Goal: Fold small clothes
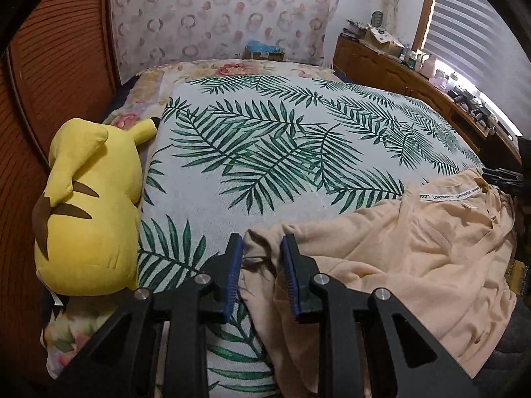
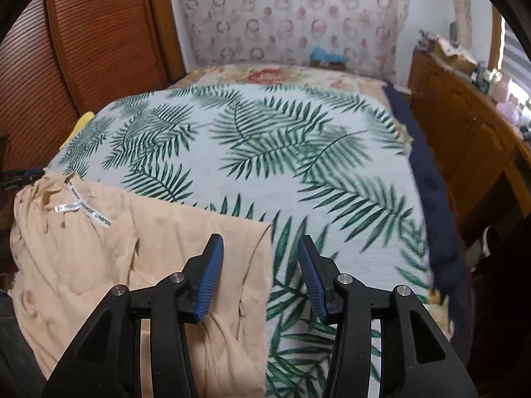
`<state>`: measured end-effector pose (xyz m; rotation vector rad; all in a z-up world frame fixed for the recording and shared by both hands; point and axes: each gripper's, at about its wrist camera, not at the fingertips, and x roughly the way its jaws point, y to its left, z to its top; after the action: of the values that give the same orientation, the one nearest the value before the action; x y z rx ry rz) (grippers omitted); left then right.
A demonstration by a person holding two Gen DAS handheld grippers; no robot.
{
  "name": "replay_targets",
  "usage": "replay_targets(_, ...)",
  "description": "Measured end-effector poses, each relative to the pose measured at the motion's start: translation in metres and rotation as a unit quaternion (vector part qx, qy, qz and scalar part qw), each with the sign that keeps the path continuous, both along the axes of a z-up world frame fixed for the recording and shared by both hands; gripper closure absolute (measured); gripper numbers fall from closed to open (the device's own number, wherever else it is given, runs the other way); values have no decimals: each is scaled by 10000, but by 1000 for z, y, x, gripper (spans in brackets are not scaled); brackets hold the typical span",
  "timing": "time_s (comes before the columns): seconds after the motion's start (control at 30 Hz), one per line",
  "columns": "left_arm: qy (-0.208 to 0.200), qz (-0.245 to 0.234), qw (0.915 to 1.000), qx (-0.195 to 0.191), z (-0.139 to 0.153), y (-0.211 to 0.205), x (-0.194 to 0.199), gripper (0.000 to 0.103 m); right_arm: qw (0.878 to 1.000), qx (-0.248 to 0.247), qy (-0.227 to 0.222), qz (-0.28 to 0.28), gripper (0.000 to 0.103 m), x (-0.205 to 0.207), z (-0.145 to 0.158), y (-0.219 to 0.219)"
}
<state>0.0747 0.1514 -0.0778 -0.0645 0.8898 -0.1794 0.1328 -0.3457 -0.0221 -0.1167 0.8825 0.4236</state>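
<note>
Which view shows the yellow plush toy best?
The left wrist view: the yellow plush toy lies whole beside the leaf-print cover. The right wrist view shows only a yellow sliver at the cover's left edge.

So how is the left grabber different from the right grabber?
The left gripper has its fingers close together, with a bunched edge of the peach garment between them. The right gripper gapes wider, its pads clear of the cloth, over the garment's straight edge and the leaf-print bedspread. Both have black fingers with ribbed blue pads.
</note>
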Motion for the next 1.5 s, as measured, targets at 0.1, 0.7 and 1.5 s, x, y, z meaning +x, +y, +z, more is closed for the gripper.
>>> replay_targets(0.1, 58, -1, 9999, -115, -1, 4, 2, 80, 9999, -16, 108, 67, 51, 3, -6, 5)
replay_targets(0.7, 117, -630, 9962, -592, 3, -4, 11, 96, 9976, -70, 184, 667, 79, 0, -6, 34)
replay_targets(1.5, -3884, -604, 9177, -581, 329, 2, -114, 97, 9426, 665, -3233, 515, 96, -133, 309, 5)
